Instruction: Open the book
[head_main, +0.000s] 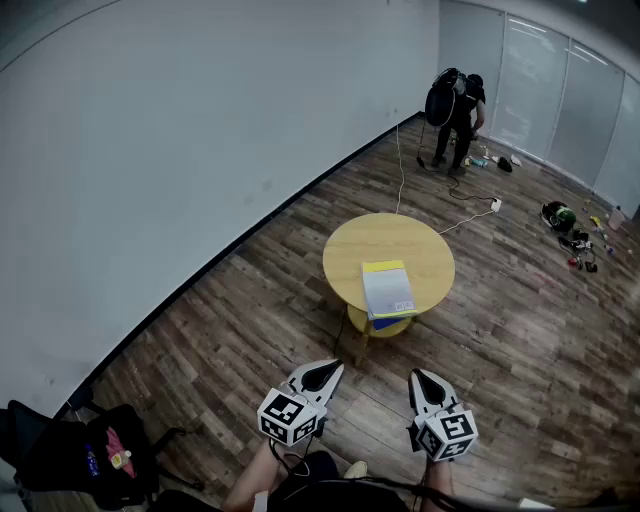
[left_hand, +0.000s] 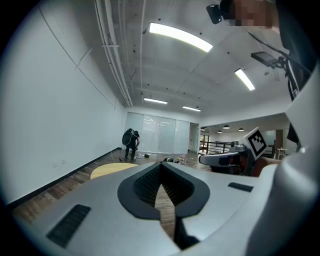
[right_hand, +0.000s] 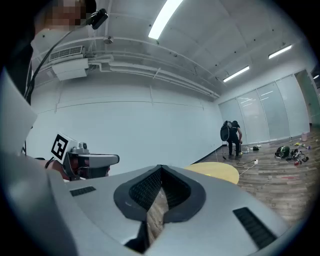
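Observation:
The book (head_main: 388, 288) lies closed on the near part of a round yellow table (head_main: 392, 240); its cover is pale with a yellow strip at the far end. Both grippers hang over the wooden floor, well short of the table and side by side. My left gripper (head_main: 334, 368) is shut, its tips meeting with nothing between them (left_hand: 161, 166). My right gripper (head_main: 416, 376) is also shut and empty (right_hand: 160, 169). The table's edge (left_hand: 111, 170) shows ahead in the left gripper view and the table (right_hand: 220, 173) in the right gripper view; the book is hidden there.
A person (head_main: 456, 112) stands at the far wall beside glass panels. A white cable (head_main: 470, 216) runs across the floor toward the table. Small items (head_main: 572, 232) lie scattered at the right. A black bag (head_main: 92, 452) sits at the near left by the white wall.

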